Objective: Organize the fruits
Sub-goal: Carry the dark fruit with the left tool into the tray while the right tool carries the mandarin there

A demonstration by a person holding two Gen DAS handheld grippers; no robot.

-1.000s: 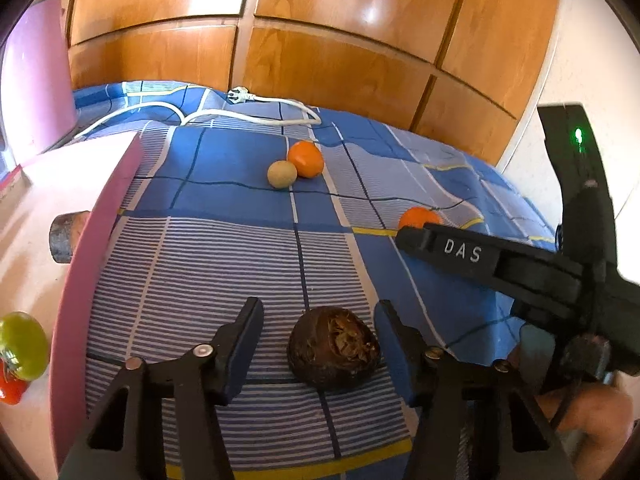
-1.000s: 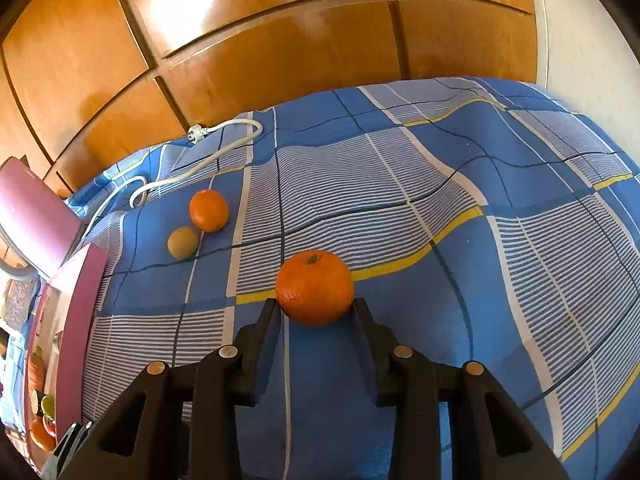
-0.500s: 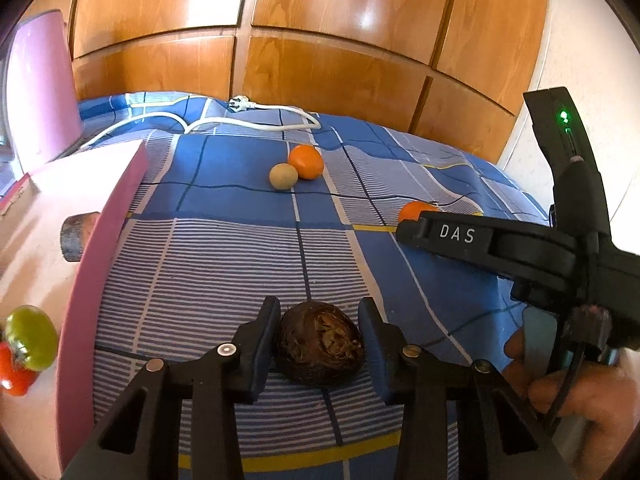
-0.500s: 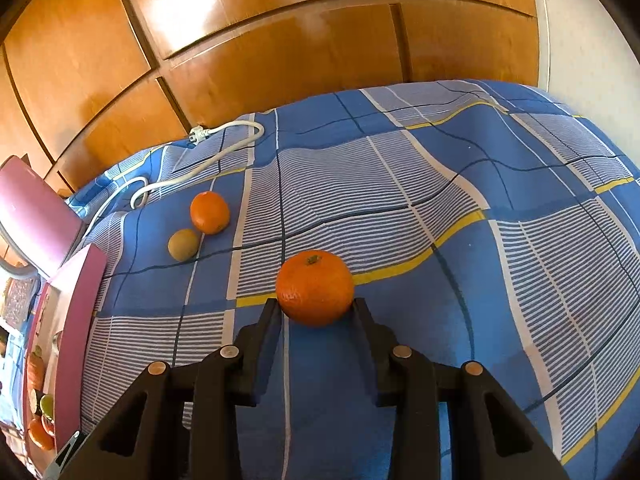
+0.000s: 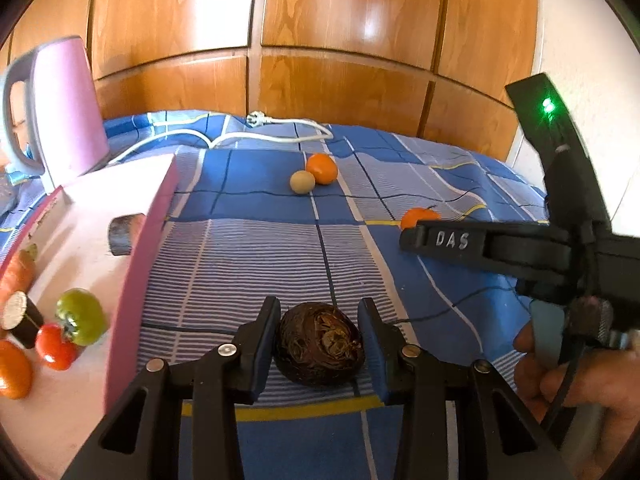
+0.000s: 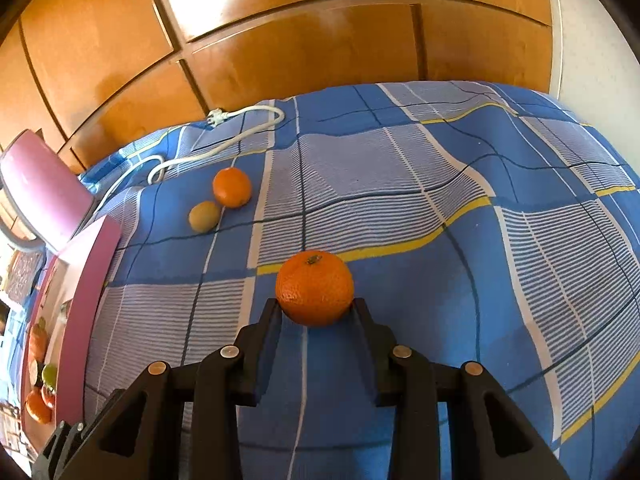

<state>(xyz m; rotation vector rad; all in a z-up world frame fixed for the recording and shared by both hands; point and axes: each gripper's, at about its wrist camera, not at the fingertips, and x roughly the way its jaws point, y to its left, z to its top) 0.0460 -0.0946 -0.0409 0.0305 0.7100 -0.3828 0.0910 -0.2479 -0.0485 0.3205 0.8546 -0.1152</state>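
My left gripper [image 5: 320,340] is shut on a dark brown round fruit [image 5: 319,347], held just above the blue checked cloth. My right gripper [image 6: 316,316] is shut on an orange mandarin [image 6: 315,288] near the cloth's middle; it also shows in the left wrist view [image 5: 416,216], behind the right gripper's finger. A second orange [image 5: 321,168] and a kiwi [image 5: 302,181] lie touching further back. A pink tray [image 5: 136,280] on the left holds a green tomato [image 5: 78,316], a red tomato [image 5: 54,346], an orange fruit [image 5: 14,374] and a carrot [image 5: 18,276].
A pink kettle [image 5: 68,104] stands at the back left behind the tray. A white power cord [image 5: 276,128] lies along the cloth's far edge. Wooden panels [image 5: 320,40] close the back. A dark stub [image 5: 122,234] lies inside the tray by its rim.
My left gripper has closed around the dark brown fruit and lifted slightly, bringing more of the tray into view. My right gripper still holds the mandarin in place.
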